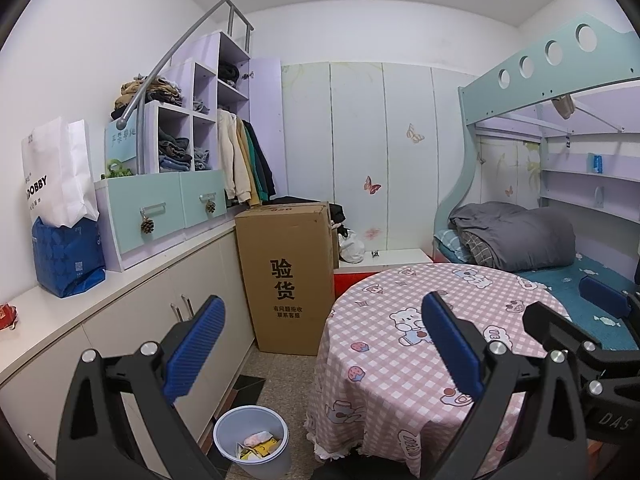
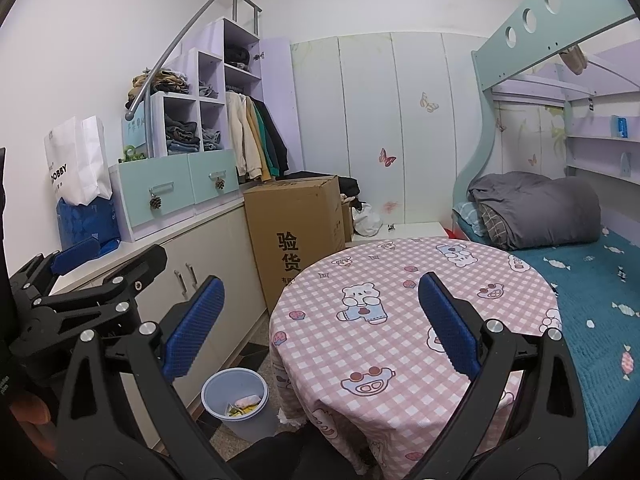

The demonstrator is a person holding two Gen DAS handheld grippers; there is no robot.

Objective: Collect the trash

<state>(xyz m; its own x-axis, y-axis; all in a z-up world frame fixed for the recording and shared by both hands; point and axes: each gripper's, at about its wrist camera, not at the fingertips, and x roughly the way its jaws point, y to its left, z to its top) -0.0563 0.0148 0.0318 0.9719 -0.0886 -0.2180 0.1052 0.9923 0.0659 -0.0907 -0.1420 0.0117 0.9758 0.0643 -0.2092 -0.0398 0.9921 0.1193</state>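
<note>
A grey waste bin (image 1: 252, 440) stands on the floor between the cabinet and the round table, holding a pink wad and yellow wrappers (image 1: 258, 442). In the right wrist view the same bin (image 2: 236, 400) sits low and left of centre. My left gripper (image 1: 324, 344) hovers open above the bin and the table's edge, nothing between its fingers. My right gripper (image 2: 322, 326) is open over the table, also holding nothing. Each gripper shows in the other's view: the right gripper (image 1: 576, 308) at the far right, the left gripper (image 2: 108, 258) at the left.
A round table with a pink checked cloth (image 1: 400, 360) fills the middle. A tall cardboard box (image 1: 286, 276) stands behind the bin. A low white cabinet (image 1: 132, 320) runs along the left, with a red packet (image 1: 6, 316) on its top. The bed (image 2: 592, 280) is right.
</note>
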